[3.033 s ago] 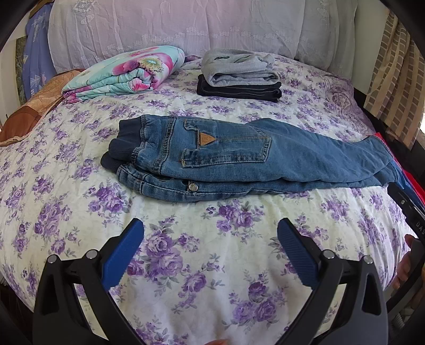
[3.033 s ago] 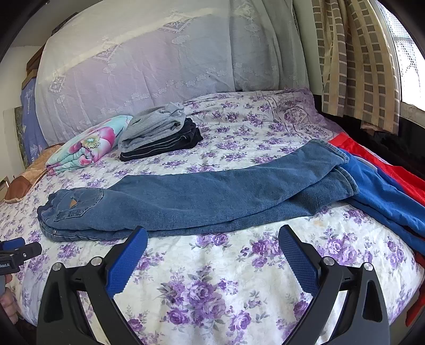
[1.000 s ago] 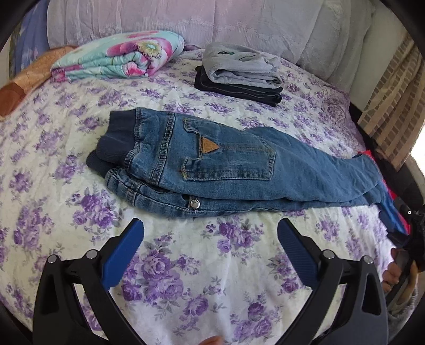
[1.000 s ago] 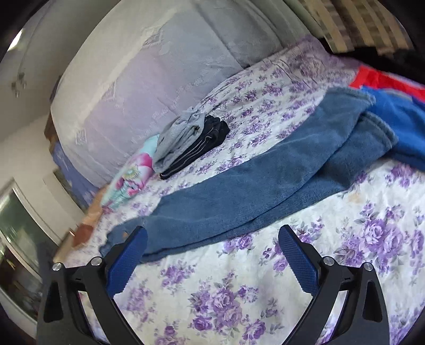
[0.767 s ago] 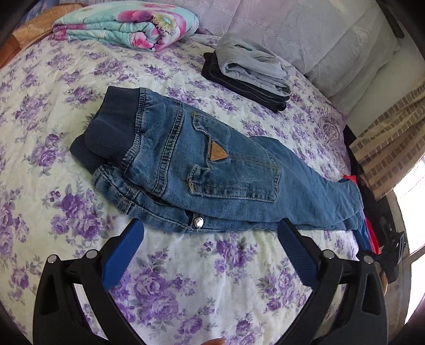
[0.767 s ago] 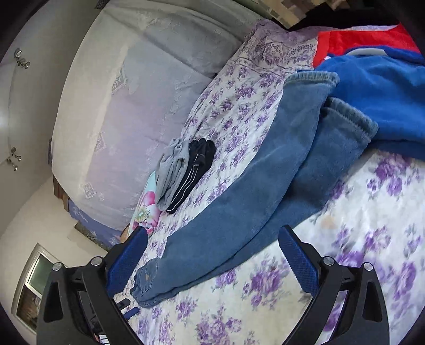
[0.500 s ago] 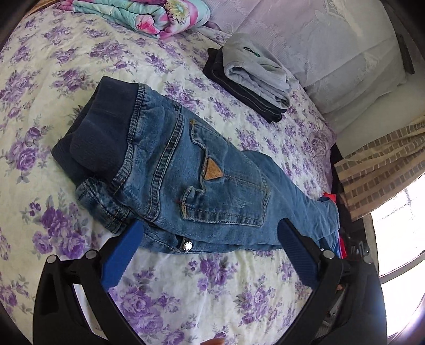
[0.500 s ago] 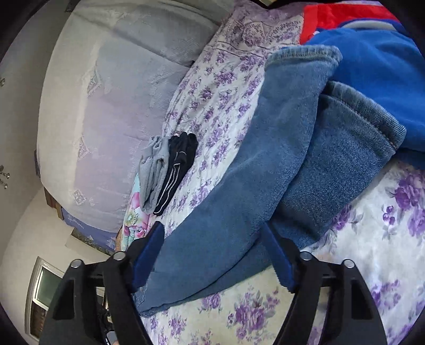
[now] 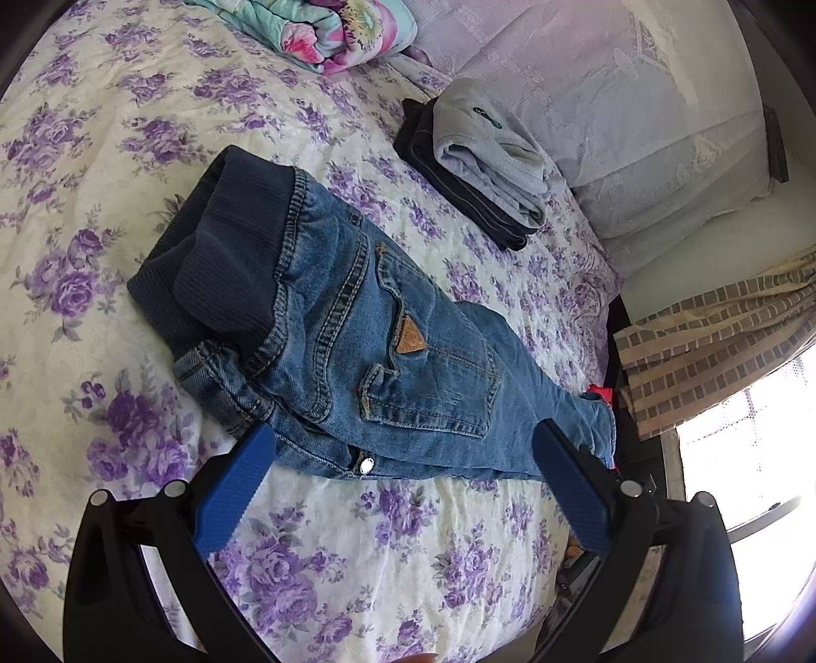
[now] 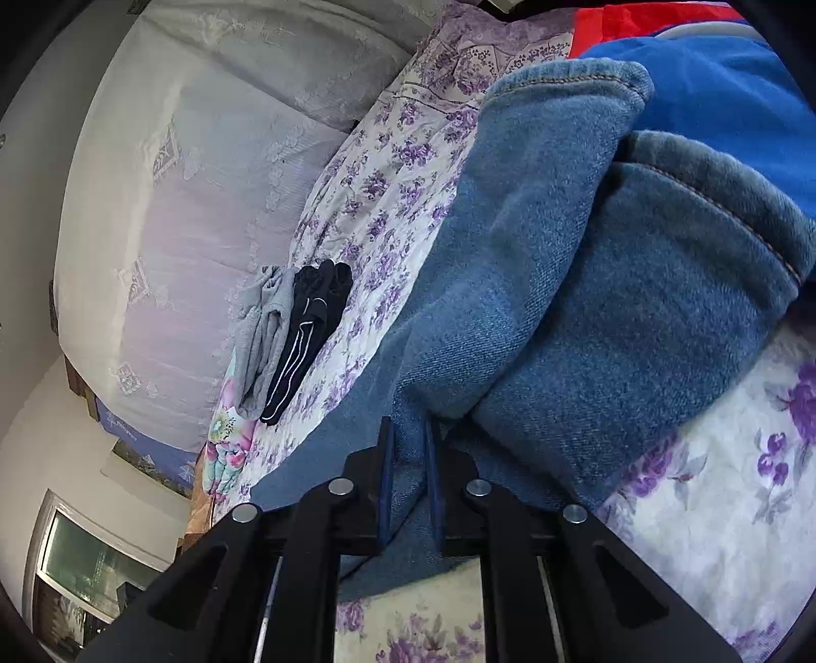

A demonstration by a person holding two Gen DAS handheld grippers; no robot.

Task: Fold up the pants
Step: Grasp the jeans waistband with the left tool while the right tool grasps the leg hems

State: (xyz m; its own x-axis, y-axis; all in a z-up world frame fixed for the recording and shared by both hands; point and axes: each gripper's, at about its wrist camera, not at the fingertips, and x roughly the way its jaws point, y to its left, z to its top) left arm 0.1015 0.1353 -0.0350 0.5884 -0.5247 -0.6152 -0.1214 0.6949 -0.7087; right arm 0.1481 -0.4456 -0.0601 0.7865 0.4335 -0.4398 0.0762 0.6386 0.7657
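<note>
Blue jeans (image 9: 357, 331) with a dark ribbed waistband lie folded lengthwise on the floral bedspread (image 9: 102, 178), waist at the left, legs running right. My left gripper (image 9: 403, 474) is open, just above the jeans' near edge by the metal button. In the right wrist view the jeans' legs (image 10: 586, 280) fill the frame, cuffs at the upper right. My right gripper (image 10: 408, 449) is shut on the near edge of the jeans' leg fabric.
A stack of folded grey and black clothes (image 9: 479, 163) lies behind the jeans, and a folded floral blanket (image 9: 316, 25) farther left. Blue and red garments (image 10: 714, 76) lie by the cuffs. Pillows (image 9: 637, 102) and a checked curtain (image 9: 714, 347) are at the bed's far side.
Both grippers moved in close to the jeans. The right gripper closed from wide open onto the leg fabric. The left gripper stayed open and came nearer the waist end.
</note>
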